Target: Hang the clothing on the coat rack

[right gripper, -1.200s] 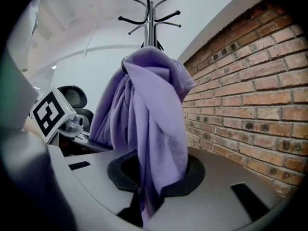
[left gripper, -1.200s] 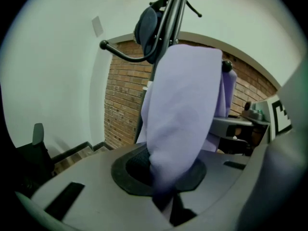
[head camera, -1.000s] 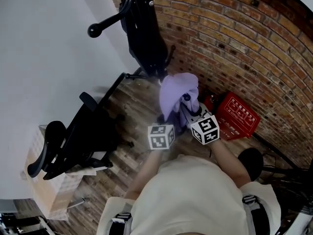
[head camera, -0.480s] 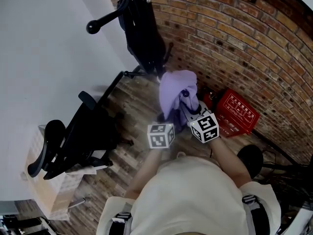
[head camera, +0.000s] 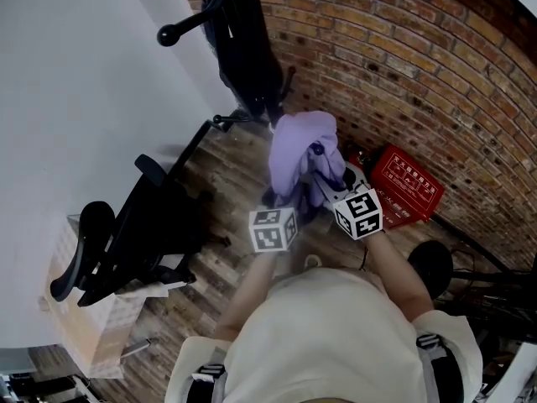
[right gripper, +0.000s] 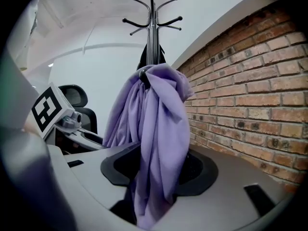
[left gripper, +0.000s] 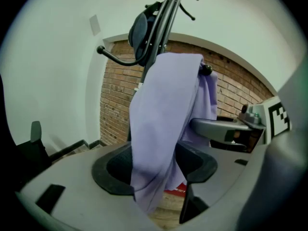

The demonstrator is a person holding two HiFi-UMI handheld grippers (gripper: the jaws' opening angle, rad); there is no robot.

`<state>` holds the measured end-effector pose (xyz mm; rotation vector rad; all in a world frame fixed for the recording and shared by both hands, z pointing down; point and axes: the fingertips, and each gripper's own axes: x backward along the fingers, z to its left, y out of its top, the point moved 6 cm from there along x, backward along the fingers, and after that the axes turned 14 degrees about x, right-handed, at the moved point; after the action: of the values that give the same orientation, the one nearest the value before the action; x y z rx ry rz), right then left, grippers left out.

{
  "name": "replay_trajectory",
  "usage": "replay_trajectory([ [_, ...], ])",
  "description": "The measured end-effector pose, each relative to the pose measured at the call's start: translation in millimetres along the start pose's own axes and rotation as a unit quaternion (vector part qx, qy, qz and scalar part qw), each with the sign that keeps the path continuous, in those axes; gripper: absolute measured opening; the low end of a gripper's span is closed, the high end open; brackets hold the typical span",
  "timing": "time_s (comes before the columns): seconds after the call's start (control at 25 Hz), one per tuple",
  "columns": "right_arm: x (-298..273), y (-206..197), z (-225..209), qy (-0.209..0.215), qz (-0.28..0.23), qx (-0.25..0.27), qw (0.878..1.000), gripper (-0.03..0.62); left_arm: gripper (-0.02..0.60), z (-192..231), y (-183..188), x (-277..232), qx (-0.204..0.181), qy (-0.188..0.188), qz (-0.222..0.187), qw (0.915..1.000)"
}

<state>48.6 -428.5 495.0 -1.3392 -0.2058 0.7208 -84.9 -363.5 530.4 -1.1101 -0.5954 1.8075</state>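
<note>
Brick wall (head camera: 419, 65), white wall (head camera: 75, 74), plank floor (head camera: 231, 175), black office chair (head camera: 130, 238).

brick wall (head camera: 419, 65) closes the upper right of the head view, white wall (head camera: 75, 82) the upper left; coat rack (head camera: 243, 57) fills the corner between. purple garment (head camera: 302, 149) hangs at centre, running between the opening jaws of left gripper (left gripper: 154, 170) and right gripper (right gripper: 159, 172). office chair (head camera: 134, 233) blocks mid left, red box (head camera: 409, 187) right of centre. wood floor (head camera: 222, 183) between chair and garment is open.
</note>
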Motion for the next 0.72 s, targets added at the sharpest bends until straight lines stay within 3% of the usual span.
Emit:
replay_trajectory([
  [0.4,43,1,11,-0.054,0.019,-0.011,0.998,0.183,0.245,-3,2,43,0.005,-0.020,-0.020,0.9996],
  [0.72,79,14,48,-0.084,0.012,-0.021,0.996,0.183,0.244,-2,-4,90,0.001,-0.040,-0.030,0.9987],
])
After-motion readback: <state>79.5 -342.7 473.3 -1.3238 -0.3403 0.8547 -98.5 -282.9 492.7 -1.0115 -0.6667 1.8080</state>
